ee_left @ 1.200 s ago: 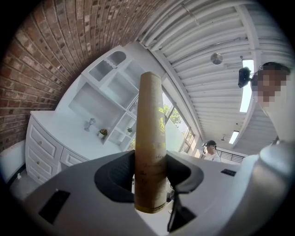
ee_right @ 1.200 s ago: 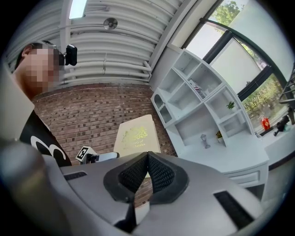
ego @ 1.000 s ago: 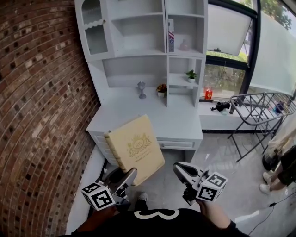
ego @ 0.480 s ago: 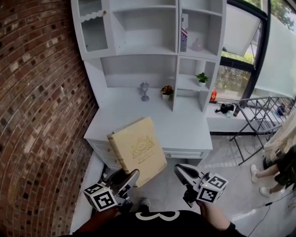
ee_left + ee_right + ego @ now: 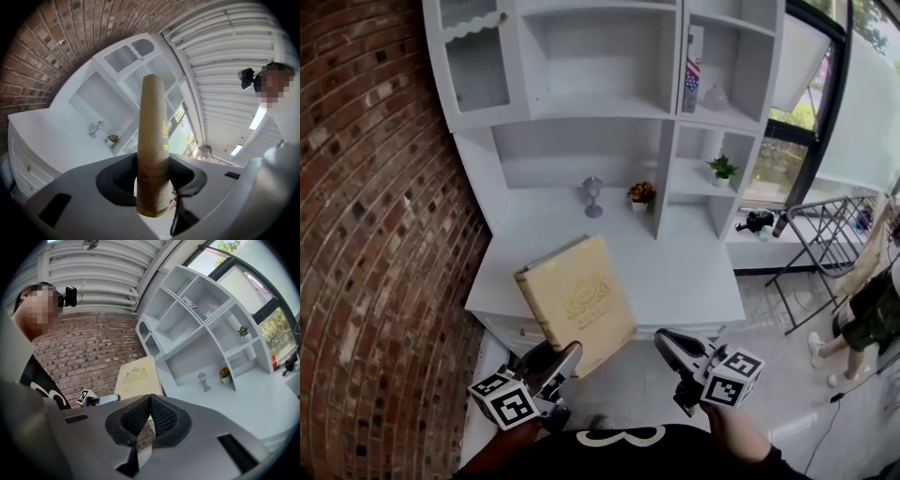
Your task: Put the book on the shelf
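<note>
Bricks (image 5: 366, 234) fill the left side. Low in the middle, the left gripper (image 5: 558, 361) holds the book (image 5: 578, 300) up by its bottom edge, with its fingers (image 5: 117, 180) squeezing both covers. The book hangs in the air over the front of the white surface (image 5: 684, 272). It is not yet on the shelf (image 5: 600, 105) in the upper middle. I think it should go up slowly and straight, held tight so it does not tip. Lower right, the right gripper (image 5: 668, 345) has its fingers pressed together, holding nothing.

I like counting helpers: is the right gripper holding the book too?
No, the right gripper is shut on nothing, away from the book, which only the left gripper clamps.
</note>
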`<state>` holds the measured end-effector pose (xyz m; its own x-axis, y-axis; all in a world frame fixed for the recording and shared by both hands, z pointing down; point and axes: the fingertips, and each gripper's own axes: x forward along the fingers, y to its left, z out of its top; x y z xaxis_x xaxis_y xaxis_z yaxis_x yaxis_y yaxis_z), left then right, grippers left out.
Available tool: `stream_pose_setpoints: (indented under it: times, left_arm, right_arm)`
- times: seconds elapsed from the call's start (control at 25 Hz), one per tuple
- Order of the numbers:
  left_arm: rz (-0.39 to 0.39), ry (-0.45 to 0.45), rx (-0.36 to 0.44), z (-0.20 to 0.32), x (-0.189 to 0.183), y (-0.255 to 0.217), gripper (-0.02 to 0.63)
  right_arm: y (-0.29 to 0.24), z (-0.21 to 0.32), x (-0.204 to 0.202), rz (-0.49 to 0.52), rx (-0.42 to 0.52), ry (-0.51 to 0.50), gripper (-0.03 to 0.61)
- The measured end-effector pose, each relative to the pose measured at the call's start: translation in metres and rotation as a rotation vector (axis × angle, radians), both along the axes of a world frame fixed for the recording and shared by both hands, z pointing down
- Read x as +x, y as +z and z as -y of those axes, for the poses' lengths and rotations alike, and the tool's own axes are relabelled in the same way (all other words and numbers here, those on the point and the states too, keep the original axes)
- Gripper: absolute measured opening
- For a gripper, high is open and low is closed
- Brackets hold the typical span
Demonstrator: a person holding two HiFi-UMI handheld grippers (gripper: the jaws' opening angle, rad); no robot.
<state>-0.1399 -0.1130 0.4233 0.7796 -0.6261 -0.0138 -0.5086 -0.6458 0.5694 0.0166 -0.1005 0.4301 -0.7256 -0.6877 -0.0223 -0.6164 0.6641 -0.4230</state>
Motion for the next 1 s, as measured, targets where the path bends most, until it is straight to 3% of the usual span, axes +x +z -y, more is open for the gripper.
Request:
stream_pose_setpoints:
  times: [0.52,1.0]
  left_arm:
    - [-0.009,0.013,0.074,0.089,-0.041,-0.014,0.186]
    - [0.017,0.000,0.148,0.140,-0.033,-0.041,0.186]
  right_arm:
    - [-0.018,0.087,-0.042,-0.049,0.042,0.030,0.011]
    - [-0.051,0.129,-0.030,-0.092,0.125,0.057,0.011]
